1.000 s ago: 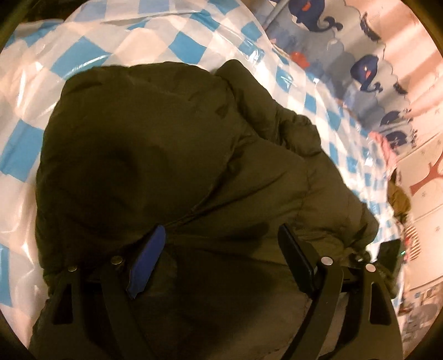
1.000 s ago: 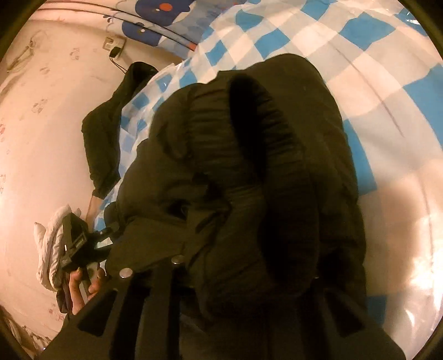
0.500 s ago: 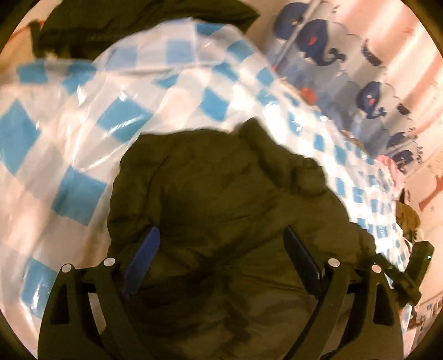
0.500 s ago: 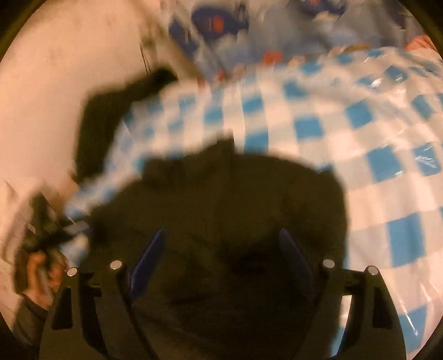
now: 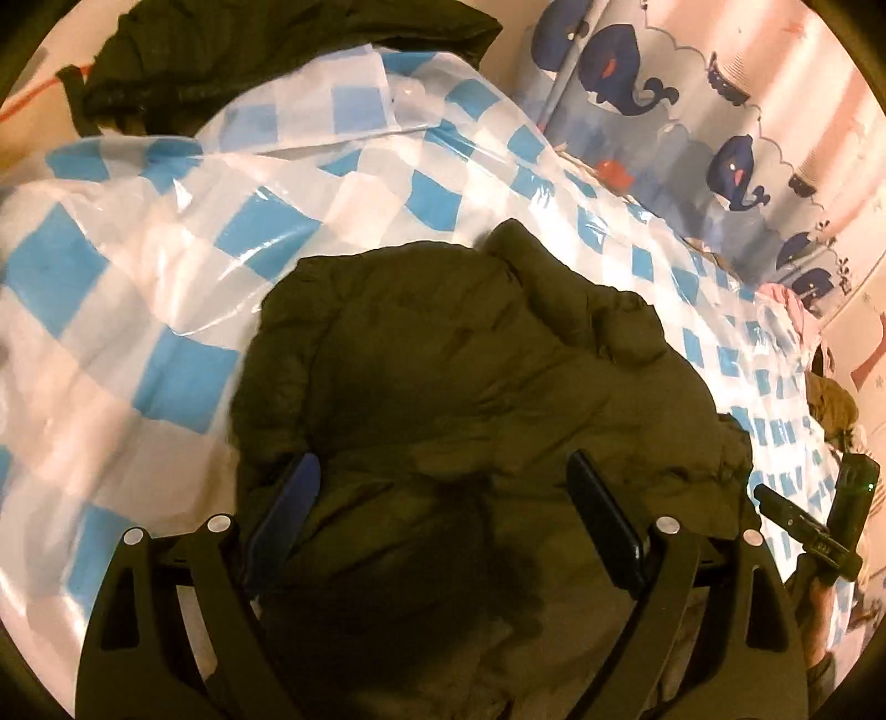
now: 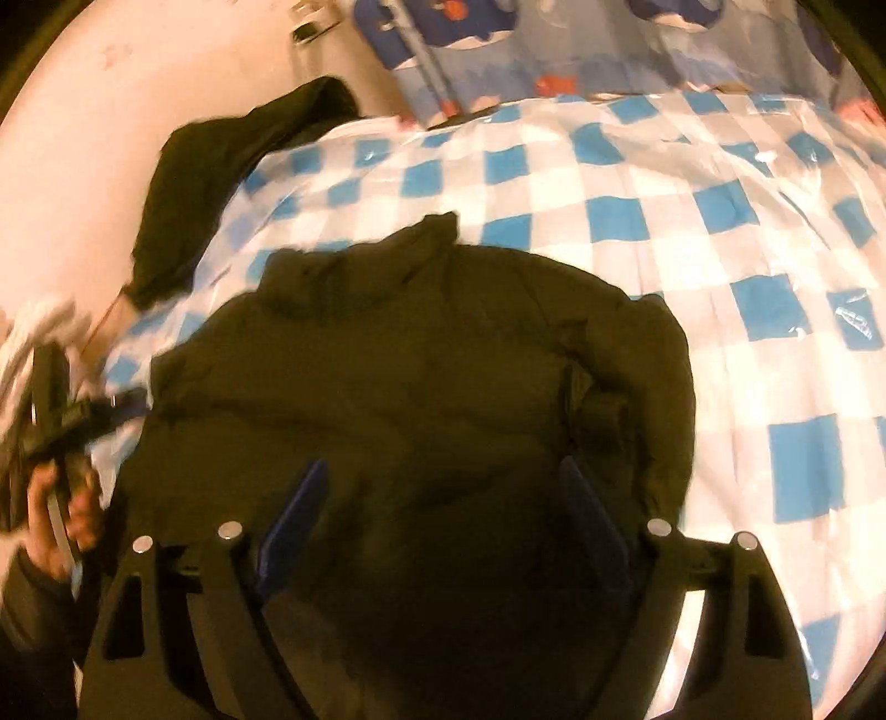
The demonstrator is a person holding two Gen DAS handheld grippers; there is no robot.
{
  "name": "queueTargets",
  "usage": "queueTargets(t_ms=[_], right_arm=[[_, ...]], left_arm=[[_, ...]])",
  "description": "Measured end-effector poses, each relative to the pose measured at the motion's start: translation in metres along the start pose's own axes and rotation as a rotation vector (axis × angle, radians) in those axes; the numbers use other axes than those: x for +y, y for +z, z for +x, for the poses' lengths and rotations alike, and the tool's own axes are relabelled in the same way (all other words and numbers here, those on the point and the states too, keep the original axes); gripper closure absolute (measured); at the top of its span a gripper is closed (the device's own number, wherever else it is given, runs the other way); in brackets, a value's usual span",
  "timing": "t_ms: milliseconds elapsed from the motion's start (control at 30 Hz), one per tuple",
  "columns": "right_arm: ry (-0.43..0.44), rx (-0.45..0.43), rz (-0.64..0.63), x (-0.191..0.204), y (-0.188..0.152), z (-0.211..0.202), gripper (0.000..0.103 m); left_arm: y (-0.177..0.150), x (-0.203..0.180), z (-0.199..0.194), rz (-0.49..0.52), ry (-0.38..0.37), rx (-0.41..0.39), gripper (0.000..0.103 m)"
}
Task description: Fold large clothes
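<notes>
A dark olive puffer jacket (image 5: 470, 387) lies folded into a compact bundle on a blue-and-white checked plastic sheet (image 5: 183, 232). It also shows in the right wrist view (image 6: 421, 360). My left gripper (image 5: 443, 487) is open and empty, raised above the near part of the jacket. My right gripper (image 6: 443, 487) is open and empty too, above the jacket's near edge. The right gripper shows at the right edge of the left wrist view (image 5: 830, 531). The left gripper shows in a hand at the left of the right wrist view (image 6: 55, 421).
Another dark garment (image 5: 277, 50) lies at the far edge of the sheet, also seen in the right wrist view (image 6: 221, 171). A whale-print curtain (image 5: 692, 111) hangs behind. A pink wall (image 6: 111, 111) is on the left. A brownish item (image 5: 830, 404) lies at the far right.
Both grippers have pulled back and risen from the jacket. The right gripper, buried in the fabric a second ago, is now open and free. The jacket lies still.
</notes>
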State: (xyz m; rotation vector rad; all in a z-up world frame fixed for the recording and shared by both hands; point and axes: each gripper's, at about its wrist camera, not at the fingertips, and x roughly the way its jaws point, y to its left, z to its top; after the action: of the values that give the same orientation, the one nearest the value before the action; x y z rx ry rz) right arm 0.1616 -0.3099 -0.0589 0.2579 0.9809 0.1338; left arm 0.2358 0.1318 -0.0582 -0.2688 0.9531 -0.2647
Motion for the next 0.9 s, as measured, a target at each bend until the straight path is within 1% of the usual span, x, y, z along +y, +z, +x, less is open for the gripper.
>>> queueTargets(t_ms=[67, 133, 167, 233, 267, 333, 400, 433, 467, 500, 567, 633, 667, 700, 733, 833, 867, 900], right_arm=[[-0.046, 0.101, 0.002, -0.013, -0.008, 0.029, 0.019], [-0.033, 0.117, -0.001, -0.020, -0.010, 0.047, 0.015], [-0.039, 0.127, 0.004, -0.018, -0.008, 0.049, 0.015], [-0.064, 0.153, 0.005, -0.011, -0.004, 0.037, 0.015], [-0.051, 0.150, 0.002, -0.008, -0.004, 0.028, 0.015], [0.003, 0.120, 0.003, -0.005, -0.009, -0.005, 0.015], [0.070, 0.107, 0.008, -0.004, -0.027, -0.048, 0.014], [0.088, 0.116, 0.009, -0.004, -0.039, -0.065, 0.010], [0.106, 0.144, 0.011, -0.004, -0.059, -0.086, 0.009], [0.113, 0.172, 0.009, -0.003, -0.075, -0.097, 0.008], [0.108, 0.233, -0.013, 0.003, -0.108, -0.114, 0.008], [0.077, 0.286, -0.035, 0.008, -0.143, -0.128, 0.008], [0.064, 0.296, -0.044, 0.012, -0.152, -0.133, 0.008], [0.048, 0.288, -0.060, 0.017, -0.163, -0.139, 0.008], [0.053, 0.268, -0.097, 0.027, -0.175, -0.147, 0.008], [0.097, 0.234, -0.199, 0.057, -0.191, -0.156, 0.008], [0.119, 0.237, -0.236, 0.069, -0.192, -0.155, 0.007], [0.160, 0.259, -0.267, 0.080, -0.195, -0.152, 0.007]], left_arm=[[-0.005, 0.009, 0.015, -0.007, 0.054, 0.046, 0.016], [-0.013, 0.024, 0.047, -0.050, 0.100, 0.128, 0.016], [-0.016, 0.029, 0.056, -0.073, 0.096, 0.141, 0.015], [-0.016, 0.025, 0.052, -0.086, 0.126, 0.138, 0.015], [-0.015, 0.022, 0.046, -0.092, 0.129, 0.142, 0.015], [-0.017, 0.013, 0.022, -0.092, 0.088, 0.136, 0.015], [-0.026, 0.005, -0.018, -0.069, 0.039, 0.110, 0.015], [-0.032, 0.003, -0.037, -0.061, 0.015, 0.100, 0.015], [-0.039, 0.001, -0.054, -0.051, -0.005, 0.092, 0.015], [-0.053, 0.001, -0.079, -0.033, -0.024, 0.084, 0.015], [-0.076, 0.005, -0.110, -0.007, -0.038, 0.080, 0.015], [-0.106, 0.016, -0.137, -0.002, -0.032, 0.093, 0.015], [-0.119, 0.021, -0.147, -0.010, -0.031, 0.101, 0.015], [-0.133, 0.029, -0.156, -0.024, -0.035, 0.110, 0.015], [-0.150, 0.036, -0.164, -0.045, -0.040, 0.123, 0.015], [-0.191, 0.053, -0.179, -0.095, -0.037, 0.155, 0.015], [-0.203, 0.055, -0.183, -0.108, -0.040, 0.161, 0.015], [-0.211, 0.053, -0.185, -0.114, -0.040, 0.159, 0.015]])
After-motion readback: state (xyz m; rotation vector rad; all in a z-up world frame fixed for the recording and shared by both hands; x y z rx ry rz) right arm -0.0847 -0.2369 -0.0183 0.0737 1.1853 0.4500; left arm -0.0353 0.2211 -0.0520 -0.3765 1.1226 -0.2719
